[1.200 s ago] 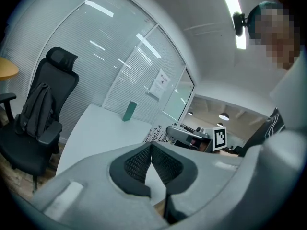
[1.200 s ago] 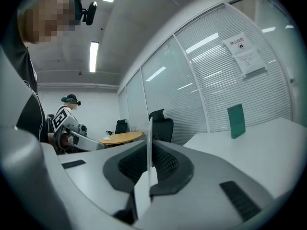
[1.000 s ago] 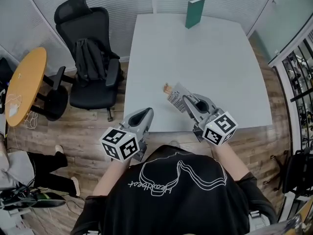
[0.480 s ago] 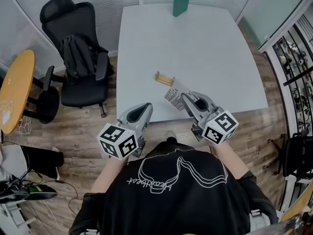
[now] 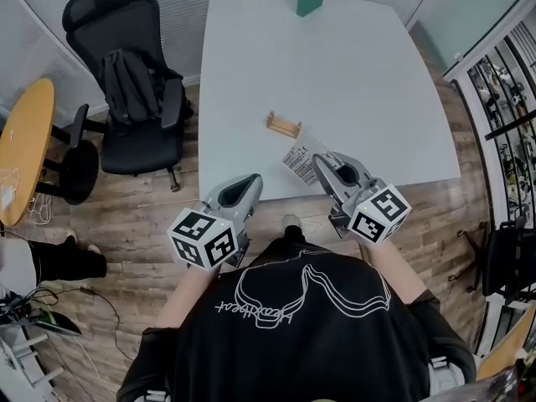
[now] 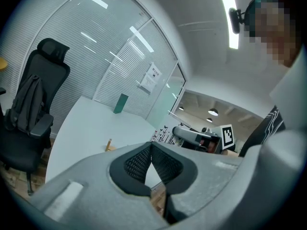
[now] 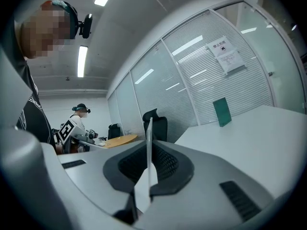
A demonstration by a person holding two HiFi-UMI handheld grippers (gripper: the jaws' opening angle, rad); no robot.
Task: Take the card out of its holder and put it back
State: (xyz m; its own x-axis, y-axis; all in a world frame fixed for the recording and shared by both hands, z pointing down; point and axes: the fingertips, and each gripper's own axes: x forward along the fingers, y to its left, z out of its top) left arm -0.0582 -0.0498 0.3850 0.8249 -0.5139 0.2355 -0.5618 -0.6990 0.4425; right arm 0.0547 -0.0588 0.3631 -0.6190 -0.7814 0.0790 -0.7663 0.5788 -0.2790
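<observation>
Card (image 5: 298,157) tight in right tool (image 5: 319,165); left tool (image 5: 253,181) shut, seemingly empty.

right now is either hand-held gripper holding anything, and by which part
The right hand-held gripper pinches the card by its near edge; the left hand-held gripper is shut, empty.

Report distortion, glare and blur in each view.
Head view: sharp, evenly lit, table bowed at its edges. Left gripper view: dark fisheye corners, ceiling light blown out. Right gripper view: same corners, card edge-on and crisp.
</observation>
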